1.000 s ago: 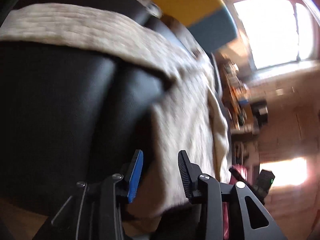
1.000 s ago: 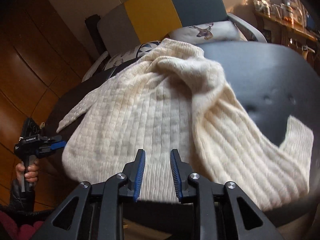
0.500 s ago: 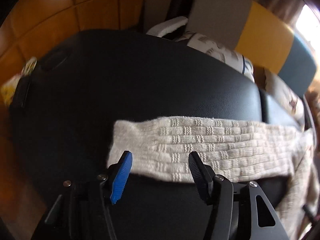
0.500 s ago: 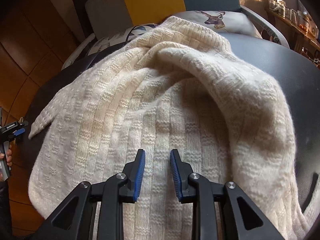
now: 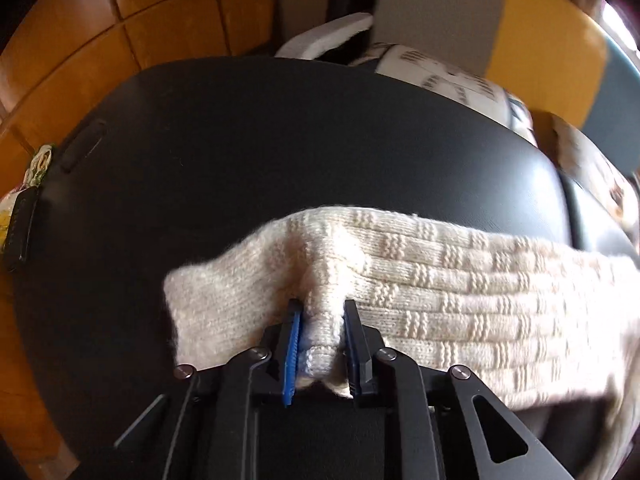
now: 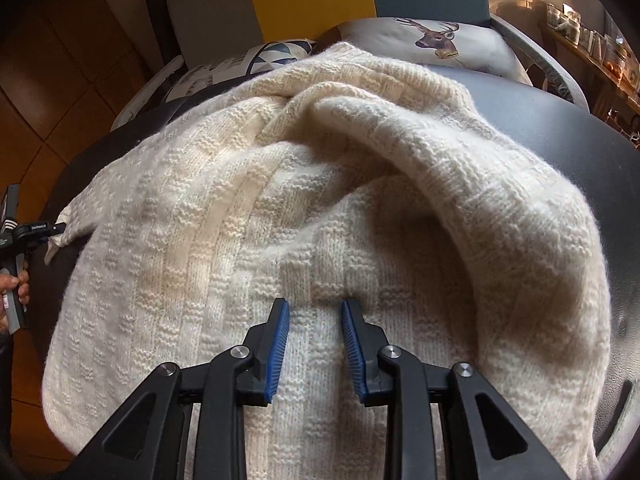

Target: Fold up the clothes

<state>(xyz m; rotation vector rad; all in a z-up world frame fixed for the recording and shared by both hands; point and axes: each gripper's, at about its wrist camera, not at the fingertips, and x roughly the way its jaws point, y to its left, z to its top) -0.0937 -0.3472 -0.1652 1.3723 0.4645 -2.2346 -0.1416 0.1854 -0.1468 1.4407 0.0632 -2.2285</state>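
Warm, dim light, glare at top right of the left view, perhaps a window; the cushions point(image 5: 460, 80) there blur, edges bend and darken.

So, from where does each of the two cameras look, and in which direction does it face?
Left wrist: sits on the left gripper, looking along its fingers at the sweater sleeve it pinches, on a black cushion.
Right wrist: sits on the right gripper, looking across the cream sweater towards a deer pillow; its fingers are apart over the knit.
Shared: the sweater; the right view also shows the left gripper at the sleeve end, with a hand holding it.
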